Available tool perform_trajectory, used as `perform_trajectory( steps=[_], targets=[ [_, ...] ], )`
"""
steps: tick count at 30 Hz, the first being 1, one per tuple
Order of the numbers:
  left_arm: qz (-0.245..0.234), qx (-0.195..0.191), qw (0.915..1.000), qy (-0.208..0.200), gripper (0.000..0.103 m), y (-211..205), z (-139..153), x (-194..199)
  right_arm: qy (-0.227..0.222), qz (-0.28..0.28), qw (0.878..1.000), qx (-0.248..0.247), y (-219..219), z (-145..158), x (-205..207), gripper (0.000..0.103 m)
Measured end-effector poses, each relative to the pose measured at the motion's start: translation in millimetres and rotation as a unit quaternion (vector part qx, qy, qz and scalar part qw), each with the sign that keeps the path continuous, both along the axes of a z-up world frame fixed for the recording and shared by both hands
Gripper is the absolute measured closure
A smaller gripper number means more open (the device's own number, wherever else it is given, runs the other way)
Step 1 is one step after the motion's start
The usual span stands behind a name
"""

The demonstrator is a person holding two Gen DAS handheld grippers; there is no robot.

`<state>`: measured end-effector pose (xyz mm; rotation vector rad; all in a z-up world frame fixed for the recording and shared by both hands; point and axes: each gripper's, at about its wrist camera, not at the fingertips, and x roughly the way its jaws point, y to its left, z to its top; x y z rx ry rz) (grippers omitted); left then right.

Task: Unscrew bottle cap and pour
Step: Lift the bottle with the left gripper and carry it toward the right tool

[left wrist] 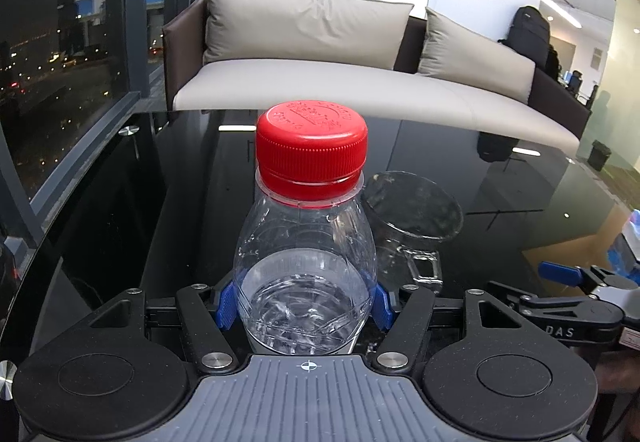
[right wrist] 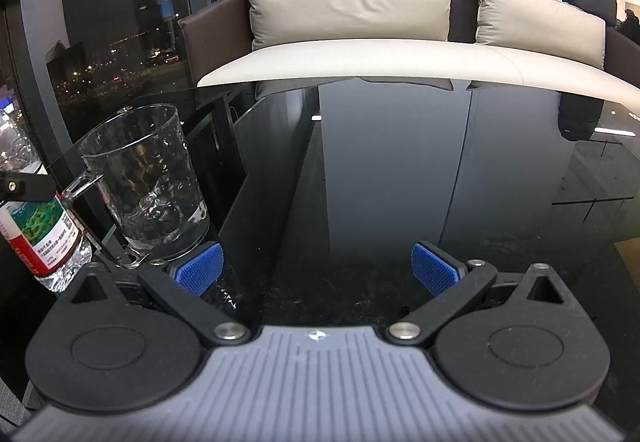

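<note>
Red screw cap (left wrist: 311, 139) sits fully seated on the clear bottle (left wrist: 306, 274), whose body is clamped between the blue pads of the left gripper (left wrist: 305, 306) above the black glass table (left wrist: 120, 201). Right gripper (right wrist: 318, 270) hangs released and empty beside the glass mug (right wrist: 148, 181). Step in hand: bottle secured, unscrewing not begun. The next move probably requires the right jaws to close on the cap and twist.

Office lounge: sofa (left wrist: 328, 81), glossy black table (left wrist: 520, 181), glass partitions, ceiling strip lights, high-rise night window.
</note>
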<state>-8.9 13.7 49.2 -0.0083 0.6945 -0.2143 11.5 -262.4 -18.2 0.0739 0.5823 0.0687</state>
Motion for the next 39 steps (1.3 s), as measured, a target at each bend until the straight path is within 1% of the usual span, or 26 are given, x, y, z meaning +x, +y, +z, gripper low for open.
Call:
perform_trajectory(
  steps=[3,11,24,31,35,38,39],
  targets=[
    [-0.003,-0.003,1.0000,0.001,0.045,-1,0,-4,-0.001,0.000,1.000,-0.001,0,0,0,0.000],
    [-0.019,0.007,0.9998,-0.001,0.045,-12,1,-21,-0.002,-0.004,1.000,-0.001,-1,-1,0,0.000],
    [-0.047,0.007,0.9989,-0.003,0.045,-29,-8,-41,-0.004,-0.008,1.000,-0.001,-5,-2,-2,0.000],
    [-0.061,0.012,0.9977,-0.028,0.044,-39,-15,-49,-0.006,-0.005,1.000,-0.001,-5,-2,-3,0.000],
    [-0.068,0.019,0.9955,-0.063,0.044,-41,-23,-59,-0.005,-0.011,1.000,0.002,-9,-2,-3,0.000],
    [-0.067,0.021,0.9946,-0.076,0.041,-42,-27,-64,-0.004,-0.012,1.000,0.002,-9,-2,-3,0.000],
    [-0.065,0.021,0.9945,-0.079,0.034,-43,-29,-65,-0.004,-0.010,1.000,0.001,-8,-2,-3,0.000]
  ],
)
